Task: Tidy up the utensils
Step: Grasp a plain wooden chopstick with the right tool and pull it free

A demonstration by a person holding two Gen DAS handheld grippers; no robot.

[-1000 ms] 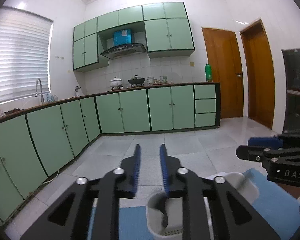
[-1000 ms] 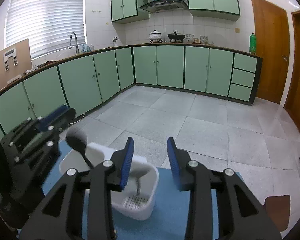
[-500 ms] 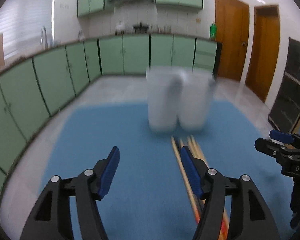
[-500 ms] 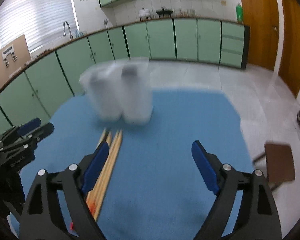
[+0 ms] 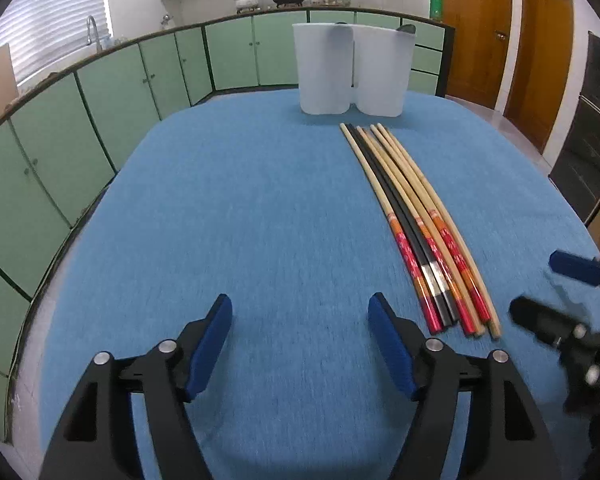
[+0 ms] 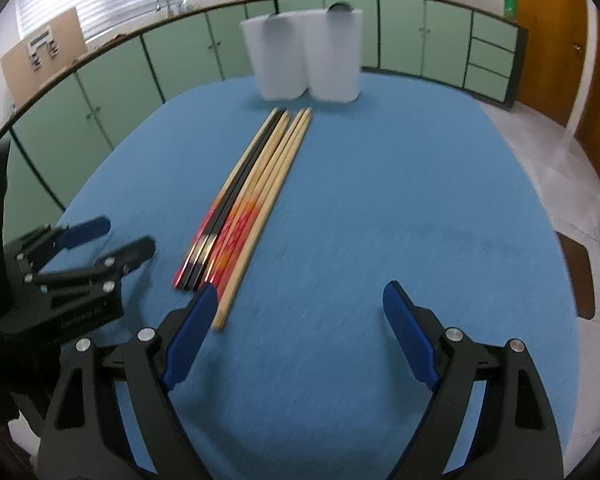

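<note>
Several chopsticks, wooden ones with red-orange ends and black ones, lie side by side on the blue table cloth. They also show in the right wrist view. A white two-compartment utensil holder stands upright at the far edge, with dark spoon tops just showing above its rim; it also shows in the right wrist view. My left gripper is open and empty, left of the chopsticks' near ends. My right gripper is open and empty, its left finger close to the chopsticks' near ends.
The cloth-covered table drops off at its rounded edges to a tiled floor. Green kitchen cabinets run behind and to the left. Wooden doors are at the right. A brown stool stands beside the table.
Both grippers have pulled back and down from above the holder to low over the near table. Both have opened wide. The chopsticks have come into view.
</note>
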